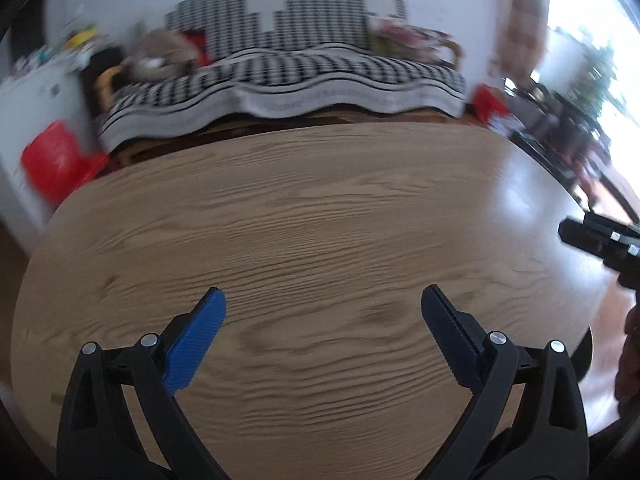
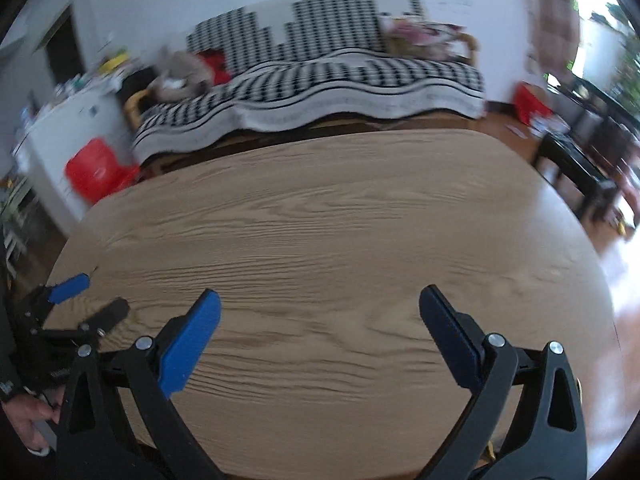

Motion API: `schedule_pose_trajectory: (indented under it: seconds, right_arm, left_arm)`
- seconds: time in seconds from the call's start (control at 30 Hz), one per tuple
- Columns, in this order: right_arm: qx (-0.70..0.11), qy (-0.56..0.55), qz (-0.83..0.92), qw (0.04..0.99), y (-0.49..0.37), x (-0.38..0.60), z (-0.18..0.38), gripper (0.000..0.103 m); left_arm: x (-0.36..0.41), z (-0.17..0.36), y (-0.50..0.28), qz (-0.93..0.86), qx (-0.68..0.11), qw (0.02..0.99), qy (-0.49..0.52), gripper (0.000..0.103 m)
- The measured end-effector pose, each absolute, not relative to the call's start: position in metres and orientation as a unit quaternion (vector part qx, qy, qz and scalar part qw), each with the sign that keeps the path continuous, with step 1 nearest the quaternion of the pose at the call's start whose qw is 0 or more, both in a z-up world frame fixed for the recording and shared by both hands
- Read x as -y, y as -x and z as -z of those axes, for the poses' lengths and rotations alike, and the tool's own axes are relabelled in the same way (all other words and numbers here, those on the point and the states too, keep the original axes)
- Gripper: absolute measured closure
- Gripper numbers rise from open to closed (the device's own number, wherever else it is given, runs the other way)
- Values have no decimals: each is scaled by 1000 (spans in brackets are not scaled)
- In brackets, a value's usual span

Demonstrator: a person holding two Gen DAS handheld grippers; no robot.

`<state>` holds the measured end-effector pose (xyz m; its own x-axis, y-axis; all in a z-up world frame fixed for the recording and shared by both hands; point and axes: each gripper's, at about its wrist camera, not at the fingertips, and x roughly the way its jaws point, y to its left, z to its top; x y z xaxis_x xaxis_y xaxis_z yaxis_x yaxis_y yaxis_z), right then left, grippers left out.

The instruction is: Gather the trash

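No trash shows in either view. My left gripper (image 1: 322, 300) is open and empty, held low over the bare wooden table (image 1: 320, 208). My right gripper (image 2: 320, 302) is open and empty over the same table (image 2: 328, 208). The left gripper also shows in the right wrist view (image 2: 100, 296) at the left edge, open, its blue pad and dark pad apart. Part of the right gripper's black body shows at the right edge of the left wrist view (image 1: 600, 240). Both views are blurred.
A sofa under a black-and-white checked cover (image 1: 288, 72) stands beyond the table's far edge. A red bin or bag (image 1: 56, 160) sits on the floor at left, beside a white cabinet (image 2: 52, 136). Dark furniture (image 2: 576, 160) stands at right by a bright window.
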<state>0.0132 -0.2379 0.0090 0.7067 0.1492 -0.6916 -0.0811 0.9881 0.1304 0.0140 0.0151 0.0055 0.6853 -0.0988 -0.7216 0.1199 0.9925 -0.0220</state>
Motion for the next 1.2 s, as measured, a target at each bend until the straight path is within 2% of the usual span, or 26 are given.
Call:
schedule_pose_trajectory:
  seconds: [0.27, 1.2]
  right_arm:
    - [-393, -9, -103, 914, -44, 161, 10, 7]
    - [-407, -17, -98, 908, -60, 154, 25, 7]
  left_arm:
    - [-89, -4, -15, -9, -386, 922, 17, 8]
    - [-89, 6, -28, -15, -392, 920, 9, 8]
